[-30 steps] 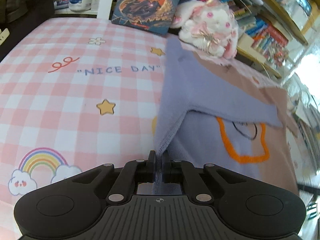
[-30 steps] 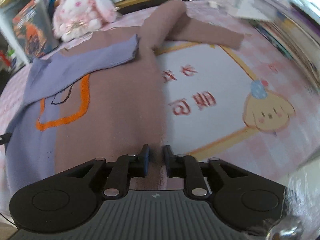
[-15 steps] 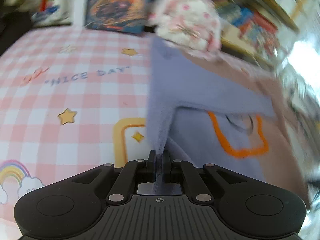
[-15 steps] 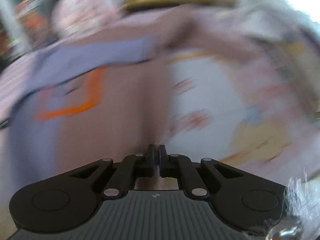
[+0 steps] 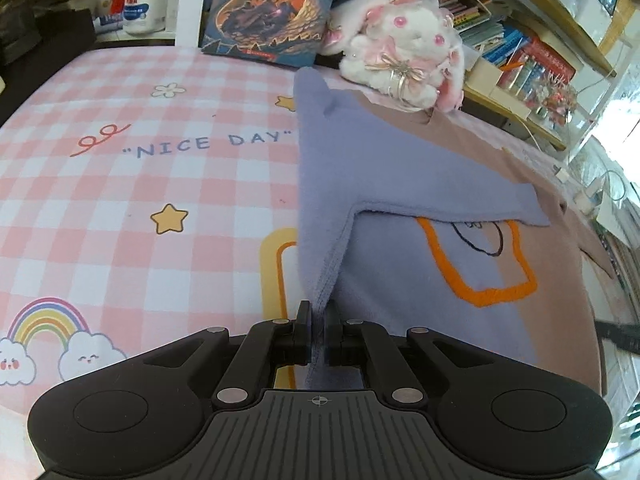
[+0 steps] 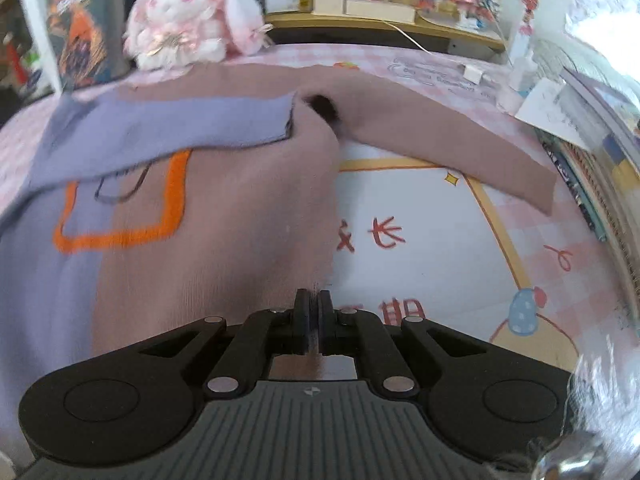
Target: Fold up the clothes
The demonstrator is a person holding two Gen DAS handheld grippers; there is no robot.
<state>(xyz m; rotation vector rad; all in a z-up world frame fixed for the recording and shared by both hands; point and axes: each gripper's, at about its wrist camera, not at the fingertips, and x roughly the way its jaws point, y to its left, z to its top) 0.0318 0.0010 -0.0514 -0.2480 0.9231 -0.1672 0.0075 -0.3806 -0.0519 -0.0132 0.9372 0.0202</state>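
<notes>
Sweater [image 5: 420, 184], half lilac and half dusty mauve with an orange outlined patch on its front, is lying spread on a pink checked cloth [image 5: 140, 200] printed with stars, a rainbow and the words "NICE DAY". Left gripper [image 5: 318, 338] is pinching the lilac hem edge, its jaws clamped together on the fabric, which is rising between them in a taut ridge. Lilac sleeve is lying folded across the chest, covering the top of the orange patch. Right gripper [image 6: 314, 322] is showing its jaws pressed together on the mauve hem at the garment's opposite side edge. Mauve sleeve [image 6: 452, 148] is stretching out flat over the cloth, unfolded. Plush rabbit [image 5: 404, 54] is sitting just beyond the neckline, beside a propped picture book [image 5: 268, 8], with bookshelves [image 5: 520, 40] behind.
</notes>
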